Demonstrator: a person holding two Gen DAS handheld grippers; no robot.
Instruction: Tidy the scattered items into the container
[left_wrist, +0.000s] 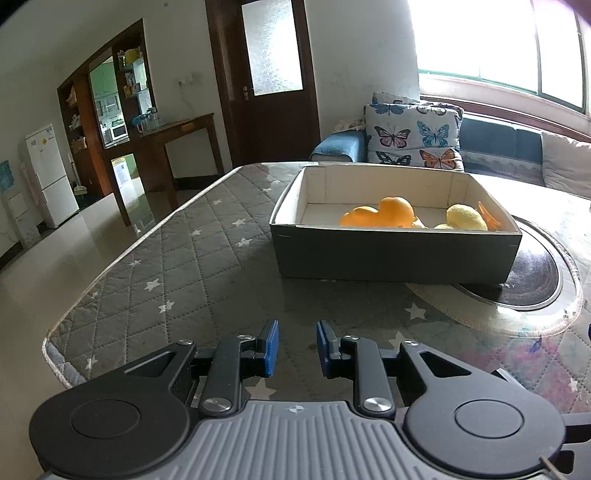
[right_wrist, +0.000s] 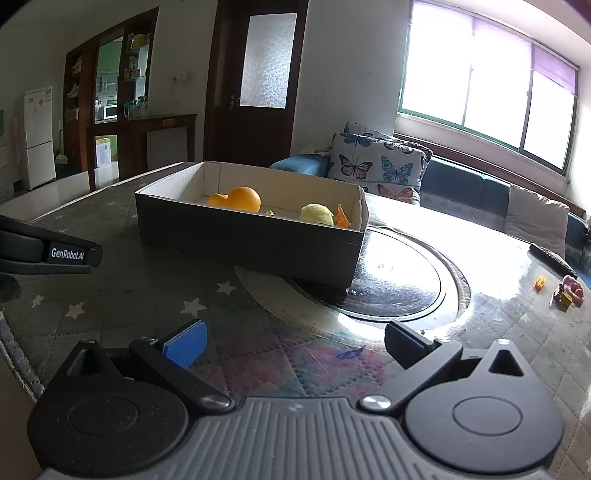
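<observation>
- cardboard box (right_wrist: 255, 240) is set on quilted table (right_wrist: 147, 291), partly over dark round hotplate (right_wrist: 402, 280).
- already inside: orange (right_wrist: 245, 198), yellow plush toy (right_wrist: 317, 214), small orange piece (right_wrist: 342, 217).
- still left out, far right: tiny yellow toy vehicle (right_wrist: 563, 296), pink item (right_wrist: 573, 286), orange bit (right_wrist: 540, 283); blue scrap (right_wrist: 351, 353) near right gripper (right_wrist: 295, 345).
- right gripper: jaws spread wide, nothing held.
- left gripper (left_wrist: 297, 349): jaws parted w/ narrow gap, nothing held.
- task judged approx. half done.
</observation>
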